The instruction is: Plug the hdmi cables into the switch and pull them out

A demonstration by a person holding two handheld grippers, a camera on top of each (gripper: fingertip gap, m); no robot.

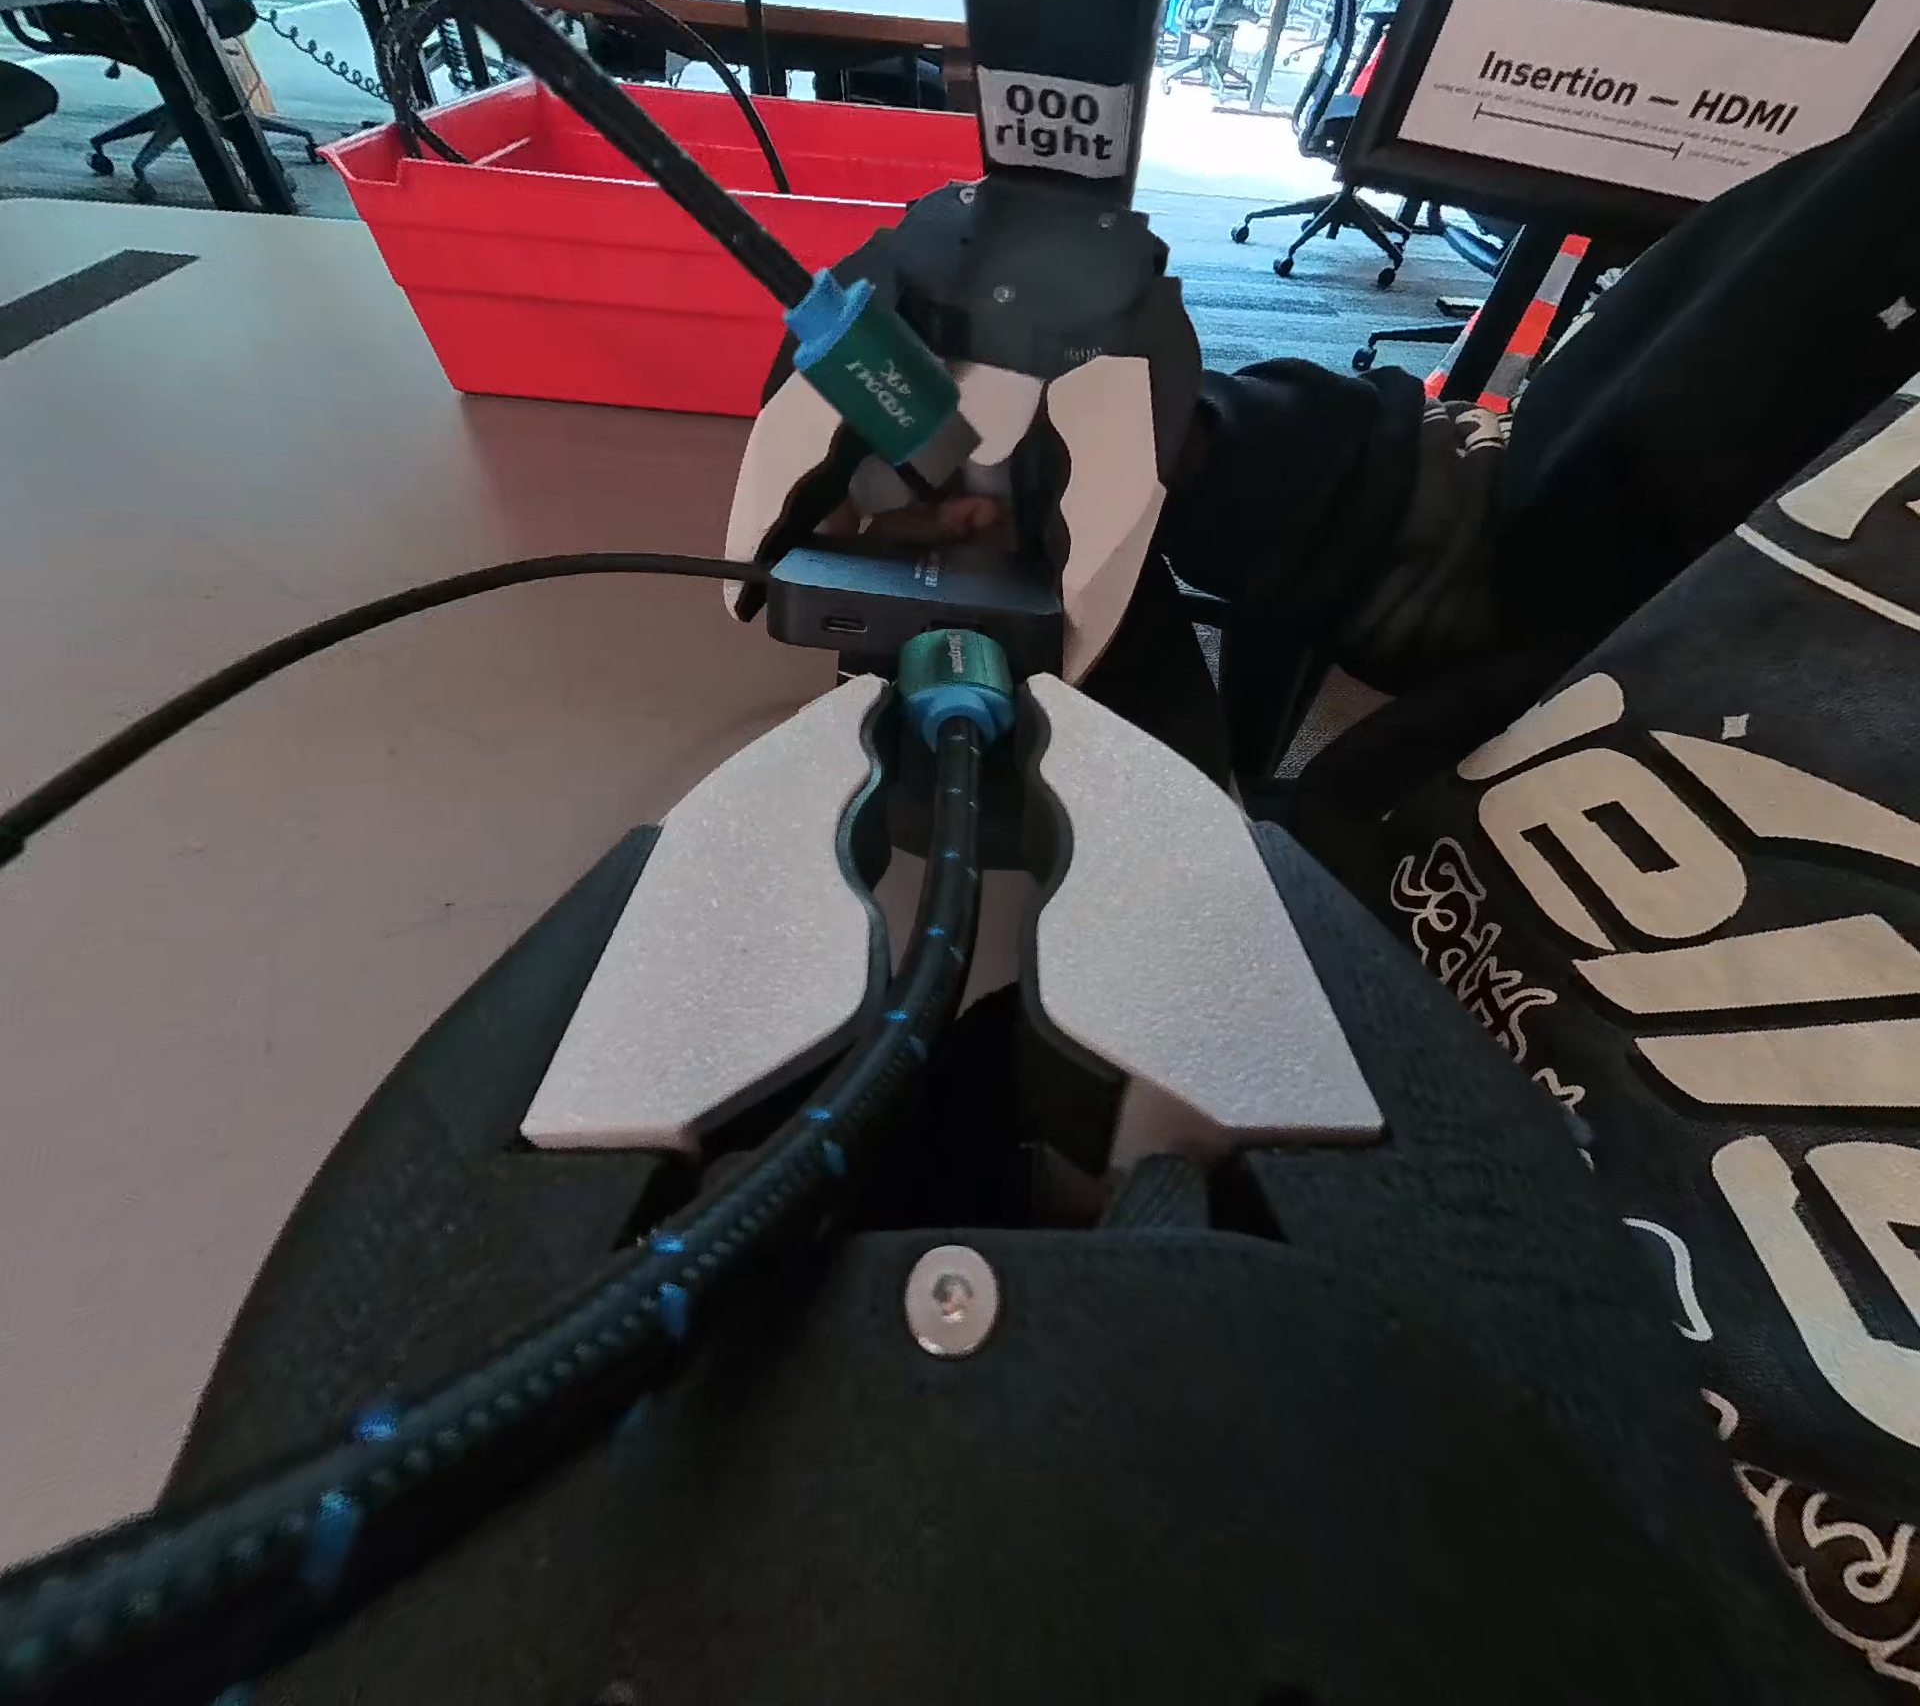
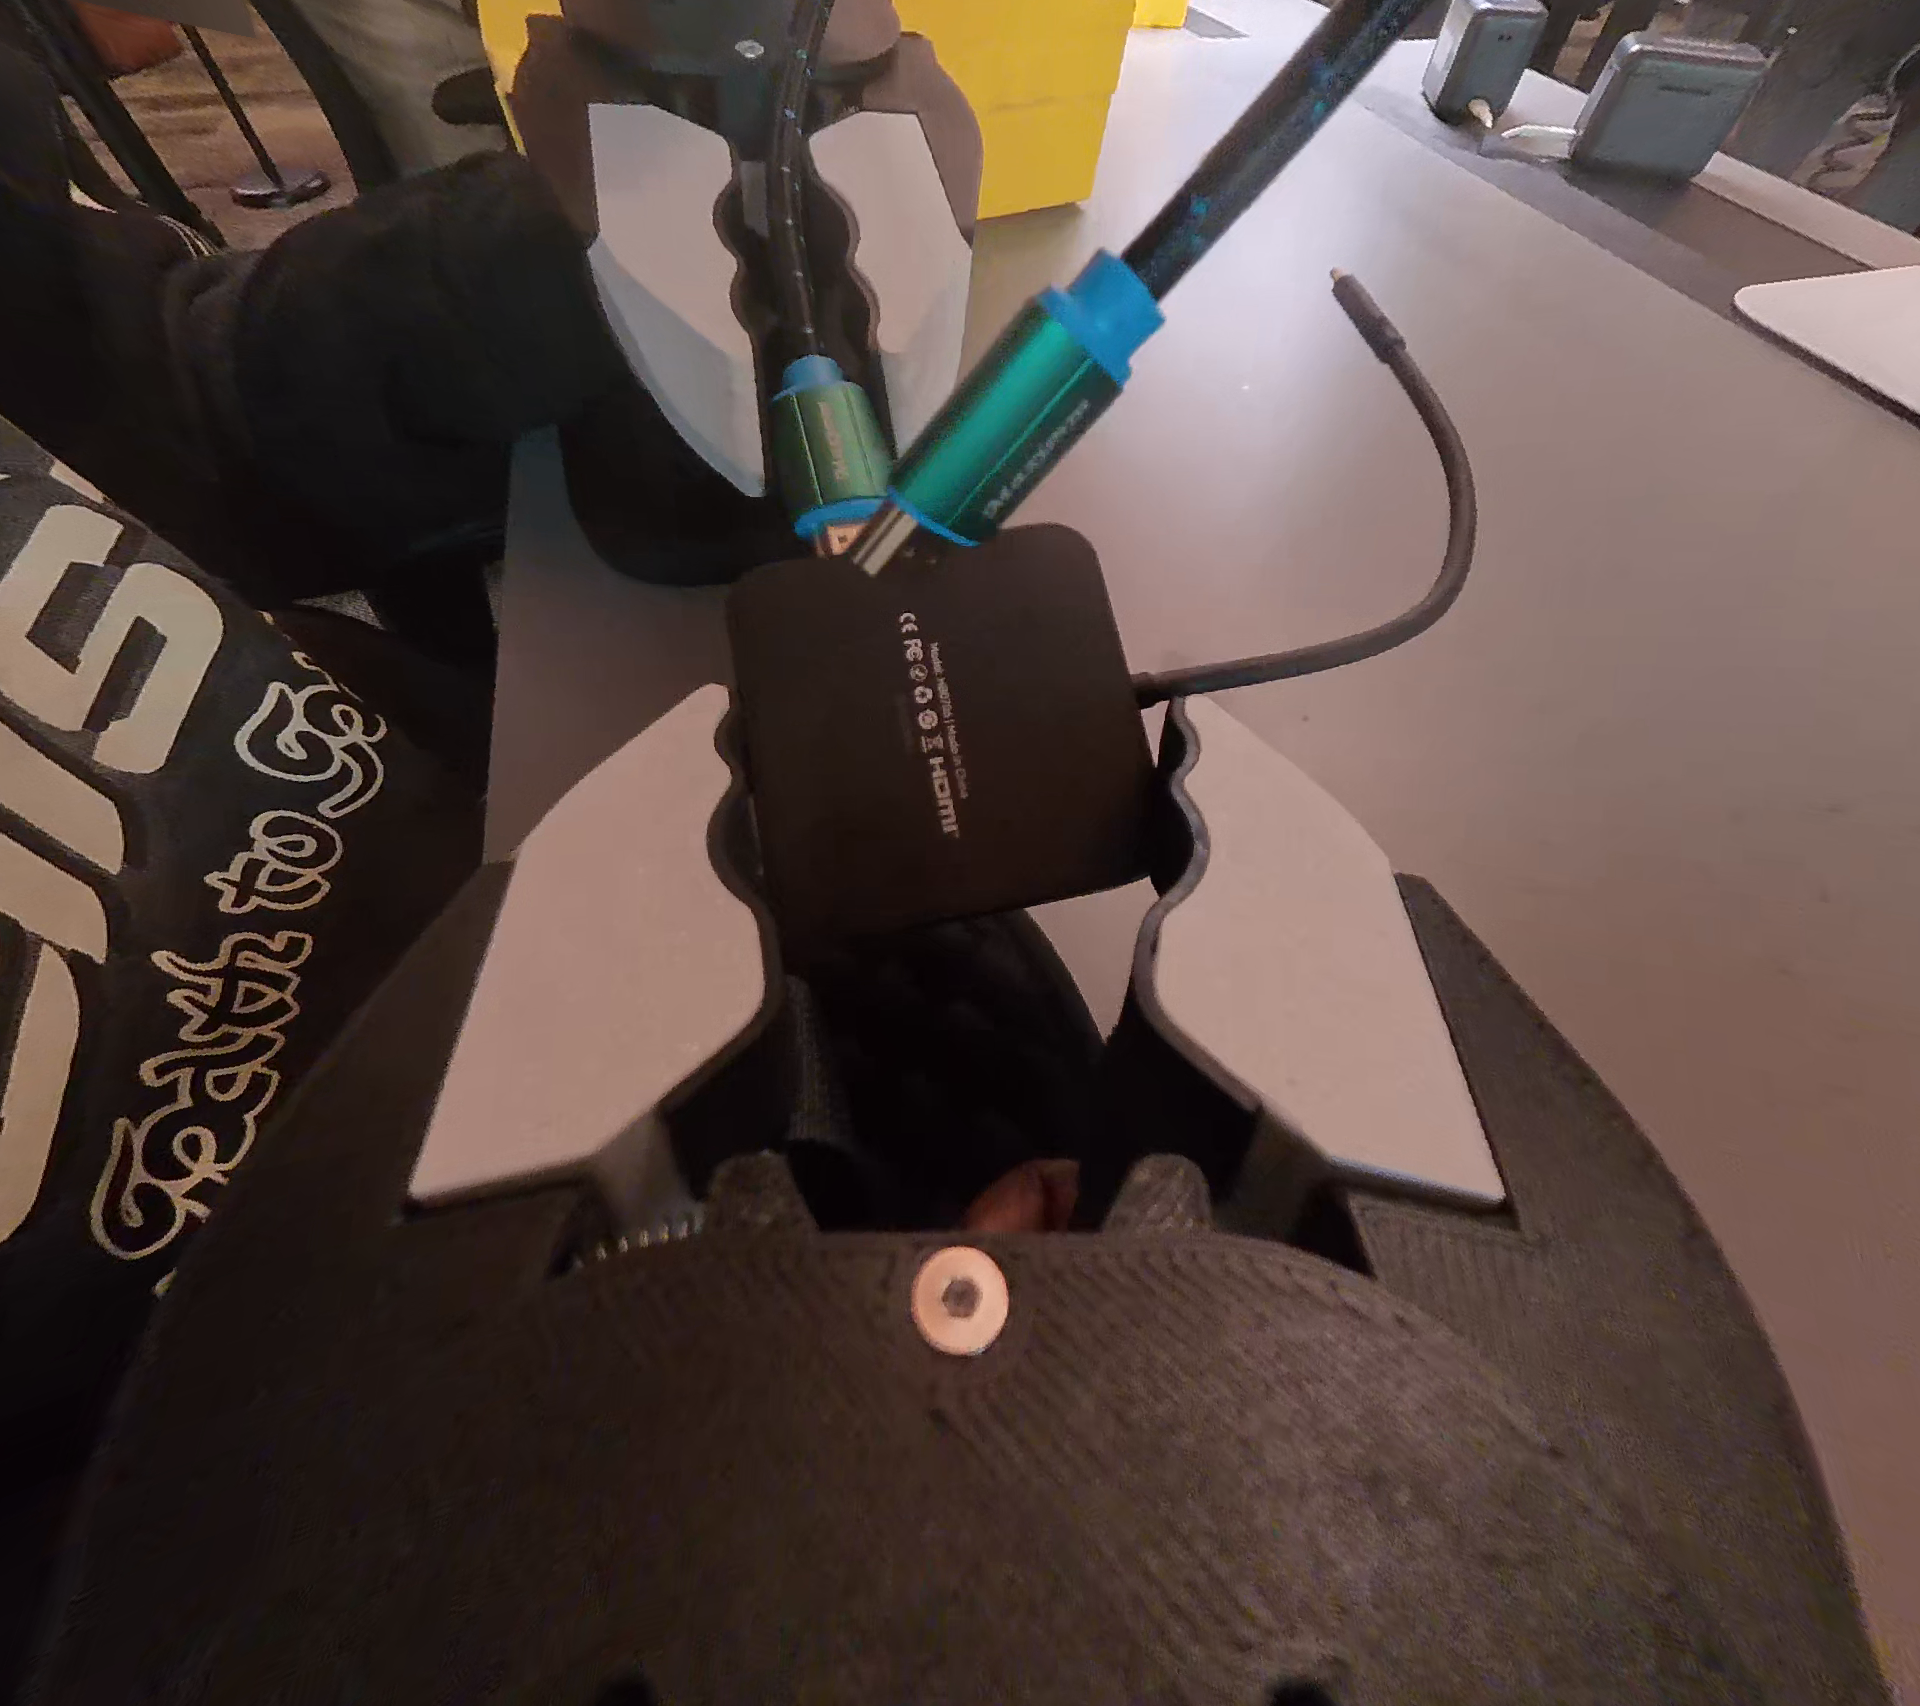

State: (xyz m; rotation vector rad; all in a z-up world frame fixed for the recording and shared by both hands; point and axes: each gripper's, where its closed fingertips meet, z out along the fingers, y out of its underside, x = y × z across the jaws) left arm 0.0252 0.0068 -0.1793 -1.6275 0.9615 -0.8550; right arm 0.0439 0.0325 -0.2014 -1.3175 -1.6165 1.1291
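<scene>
Looking along the left claw [image 1: 951, 711], clenched on a green plug [image 1: 948, 667] seated at the switch [image 1: 914, 602], keep that plug square; from the right claw [image 2: 940, 809], which grips the switch above the table [image 2: 1558, 721], hold firm beside the second plug [image 2: 1003, 420].

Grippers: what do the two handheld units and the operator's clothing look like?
Both the left gripper and the right gripper have black 3D-printed bodies, a silver screw at centre, and pale grey fingers with wavy black inner pads. Each handle carries a label: light blue on left, white on right. The operator wears a black sleeve and a black printed top.
</scene>
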